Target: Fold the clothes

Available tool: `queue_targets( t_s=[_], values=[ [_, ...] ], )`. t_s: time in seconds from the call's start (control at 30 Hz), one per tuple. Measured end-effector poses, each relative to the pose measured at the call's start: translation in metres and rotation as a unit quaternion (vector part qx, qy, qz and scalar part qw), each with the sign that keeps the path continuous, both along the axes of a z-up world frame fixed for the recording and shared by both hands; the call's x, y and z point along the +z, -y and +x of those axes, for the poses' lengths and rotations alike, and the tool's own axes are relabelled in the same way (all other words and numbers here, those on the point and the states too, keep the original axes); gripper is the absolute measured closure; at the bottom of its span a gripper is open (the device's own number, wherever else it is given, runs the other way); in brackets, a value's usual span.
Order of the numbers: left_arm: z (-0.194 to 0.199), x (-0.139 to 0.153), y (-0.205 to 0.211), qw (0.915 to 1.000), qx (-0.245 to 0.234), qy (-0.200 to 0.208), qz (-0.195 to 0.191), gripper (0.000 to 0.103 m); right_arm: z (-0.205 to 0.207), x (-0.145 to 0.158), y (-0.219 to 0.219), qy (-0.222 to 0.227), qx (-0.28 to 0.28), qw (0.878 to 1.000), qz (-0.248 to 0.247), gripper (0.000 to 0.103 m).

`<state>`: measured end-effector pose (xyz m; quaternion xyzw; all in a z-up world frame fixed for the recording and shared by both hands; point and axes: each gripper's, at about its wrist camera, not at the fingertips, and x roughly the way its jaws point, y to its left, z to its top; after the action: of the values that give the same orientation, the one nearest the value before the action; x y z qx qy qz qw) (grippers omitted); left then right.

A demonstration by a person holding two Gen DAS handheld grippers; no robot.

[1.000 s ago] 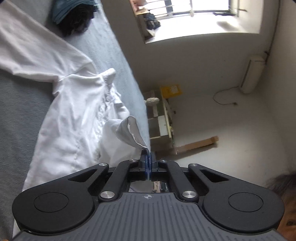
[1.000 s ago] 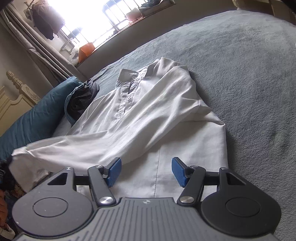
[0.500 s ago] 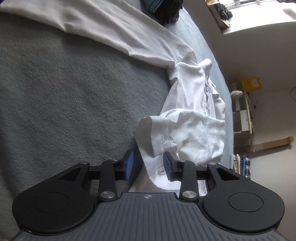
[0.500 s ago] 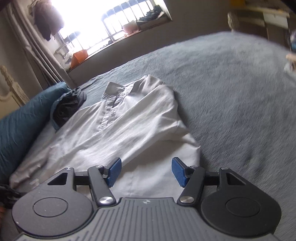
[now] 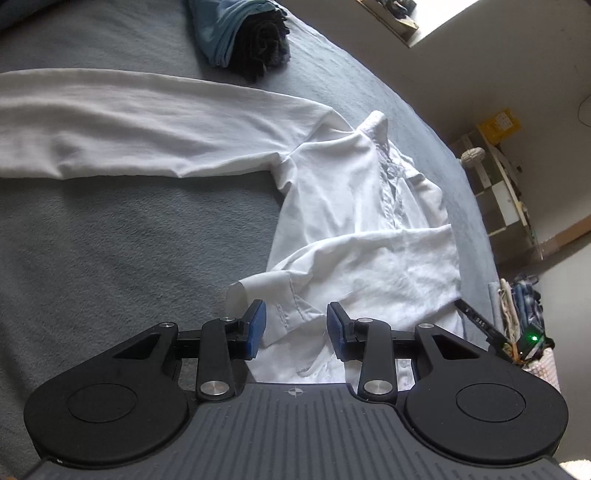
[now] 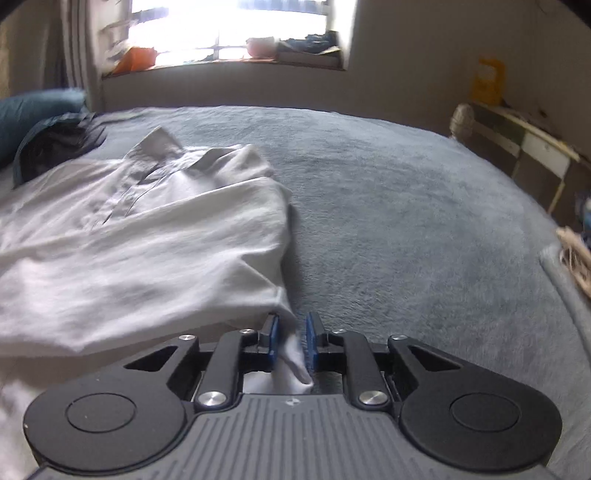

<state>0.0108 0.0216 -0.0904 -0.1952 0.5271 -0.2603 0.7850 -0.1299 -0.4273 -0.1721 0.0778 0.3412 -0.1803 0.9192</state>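
Since the earlier frame, left gripper (image 5: 295,328) has let the cuff (image 5: 266,295) go and gapes over it, while right gripper (image 6: 291,339) has just closed on shirt (image 6: 147,240) hem corner, prob. to lift bottom for next fold on bed (image 6: 406,203).

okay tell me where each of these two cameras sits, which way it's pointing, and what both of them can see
Left wrist: sits on the left gripper, looking down along its open fingers at the white shirt on the grey bedspread; a folded cuff lies between them.
Right wrist: sits on the right gripper, facing the window; its fingers, just closing, pinch the shirt's corner.
Shared: the shirt, the bedspread, the dark clothes pile.
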Motion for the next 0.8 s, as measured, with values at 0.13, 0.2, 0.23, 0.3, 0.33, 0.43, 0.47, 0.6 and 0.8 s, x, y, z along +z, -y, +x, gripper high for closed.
queue_targets(
  t_s=[0.13,0.2,0.23,0.3,0.33,0.43,0.47,0.6,0.8],
  values=[
    [0.016,0.002,0.04,0.9993,-0.029,0.021,0.009,0.067,-0.018,-0.011,0.021,0.035,-0.048,0.996,0.063,0.092],
    [0.027,0.008,0.07,0.9974,-0.055,0.045,0.017,0.067,-0.019,-0.011,0.018,0.04,-0.051,0.997,0.05,0.092],
    [0.032,0.011,0.087,0.9957,-0.069,0.059,0.02,0.067,-0.019,-0.011,0.017,0.041,-0.052,0.997,0.047,0.092],
    [0.043,0.02,0.131,0.9898,-0.104,0.092,0.032,0.067,-0.019,-0.012,0.017,0.043,-0.052,0.997,0.041,0.092],
    [0.047,0.023,0.154,0.9858,-0.123,0.108,0.038,0.067,-0.019,-0.012,0.016,0.045,-0.042,0.997,0.043,0.092],
    [0.063,0.039,0.236,0.9683,-0.186,0.152,0.069,0.065,-0.017,-0.012,0.015,0.052,-0.011,0.997,0.057,0.089],
    [0.068,0.043,0.263,0.962,-0.202,0.166,0.079,0.064,-0.016,-0.012,0.016,0.05,-0.002,0.997,0.058,0.089],
    [0.082,0.049,0.358,0.9489,-0.23,0.187,0.109,0.064,-0.014,-0.011,0.023,0.033,0.031,0.997,0.059,0.09],
    [0.08,0.033,0.468,0.9283,-0.268,0.192,0.173,0.064,-0.011,-0.012,0.025,0.014,0.096,0.995,0.031,0.092]
  ],
)
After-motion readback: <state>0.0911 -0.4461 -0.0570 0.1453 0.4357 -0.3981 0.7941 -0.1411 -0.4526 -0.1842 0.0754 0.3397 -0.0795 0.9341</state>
